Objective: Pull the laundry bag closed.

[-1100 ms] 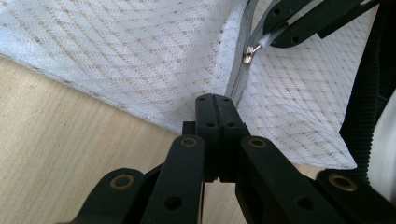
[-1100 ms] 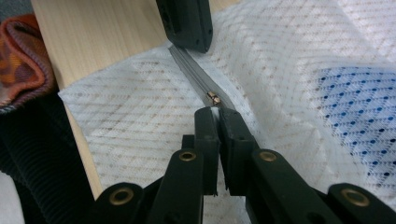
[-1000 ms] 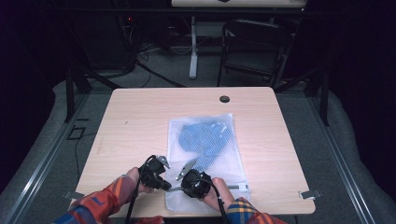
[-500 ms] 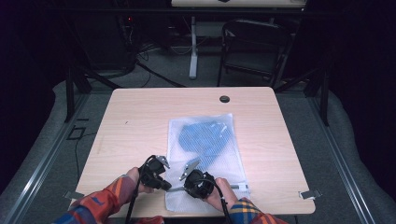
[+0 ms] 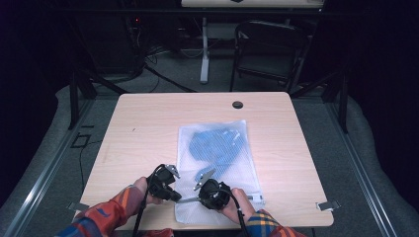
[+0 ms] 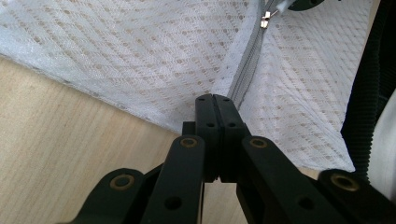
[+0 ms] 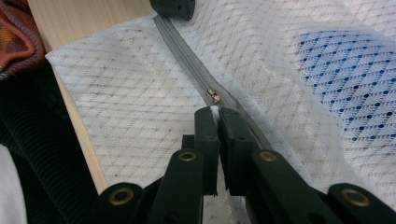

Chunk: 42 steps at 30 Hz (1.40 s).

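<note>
Mesh laundry bag (image 5: pixel 222 163) flat on the tabletop (image 5: pixel 148 123), zipper (image 7: pixel 196 70) under both tongs.
Left tongs (image 6: pixel 215 100) clamp the bag's edge by the zipper; right tongs (image 7: pixel 218 113) pinch the white pull tab, barely shifted since a second ago — zipping hasn't really begun.

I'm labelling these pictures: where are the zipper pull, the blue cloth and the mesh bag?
zipper pull (image 7: pixel 214 95), right gripper view, its metal slider.
blue cloth (image 5: pixel 216 145), high view, its middle.
mesh bag (image 6: pixel 140 46), left gripper view, bare white mesh.
</note>
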{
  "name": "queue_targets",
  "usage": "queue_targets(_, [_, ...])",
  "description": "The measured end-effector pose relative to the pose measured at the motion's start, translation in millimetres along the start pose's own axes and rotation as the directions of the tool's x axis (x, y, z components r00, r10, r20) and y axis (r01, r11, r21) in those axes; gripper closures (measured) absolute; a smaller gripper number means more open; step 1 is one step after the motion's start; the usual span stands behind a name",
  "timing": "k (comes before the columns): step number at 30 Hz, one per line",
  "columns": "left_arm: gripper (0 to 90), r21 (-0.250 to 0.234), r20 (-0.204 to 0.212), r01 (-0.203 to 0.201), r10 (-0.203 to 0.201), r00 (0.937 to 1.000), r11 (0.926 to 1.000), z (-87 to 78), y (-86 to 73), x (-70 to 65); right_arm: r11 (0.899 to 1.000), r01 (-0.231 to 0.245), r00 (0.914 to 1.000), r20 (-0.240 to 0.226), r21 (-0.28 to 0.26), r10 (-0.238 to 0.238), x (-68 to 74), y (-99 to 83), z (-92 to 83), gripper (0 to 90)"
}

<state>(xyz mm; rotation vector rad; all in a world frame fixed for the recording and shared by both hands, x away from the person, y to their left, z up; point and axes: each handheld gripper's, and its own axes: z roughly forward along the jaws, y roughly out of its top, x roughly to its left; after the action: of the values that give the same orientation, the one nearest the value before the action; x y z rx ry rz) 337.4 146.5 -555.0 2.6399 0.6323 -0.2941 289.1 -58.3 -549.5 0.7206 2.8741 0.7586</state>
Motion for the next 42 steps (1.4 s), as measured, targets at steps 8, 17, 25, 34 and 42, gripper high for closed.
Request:
queue_targets(8, [86.8, -0.088, -0.02, 0.012, -0.014, 0.9997, 0.996, -2.6, 8.1, -9.4, 1.0, -0.001, 1.0, 0.006, -0.003, 0.001, -0.8, 0.9, 0.5, 86.8])
queue_targets(17, [86.7, -0.026, -0.042, -0.03, 0.029, 0.9987, 0.9992, 7.8, 18.5, -12.4, 1.0, -0.007, 1.0, 0.002, -0.002, 0.007, 0.1, 2.4, 2.7, 86.5])
queue_targets(25, [88.0, -0.037, -0.02, -0.019, 0.018, 0.9996, 0.9991, 11.8, 18.0, -11.7, 1.0, -0.01, 0.9999, 0.009, 0.013, 0.01, 0.4, 5.0, 10.7, 85.9])
queue_targets(34, [90.0, -0.042, -0.02, -0.023, 0.022, 0.9996, 0.9989, 11.4, 16.7, -11.2, 1.0, 0.005, 0.9998, 0.018, 0.028, -0.006, 0.9, 6.5, 10.8, 86.8])
queue_targets(42, [90.0, -0.044, -0.022, -0.034, 0.033, 0.9992, 0.9985, 11.5, 16.3, -11.7, 1.0, 0.006, 1.0, 0.008, 0.02, -0.006, 2.4, 6.1, 8.0, 86.9])
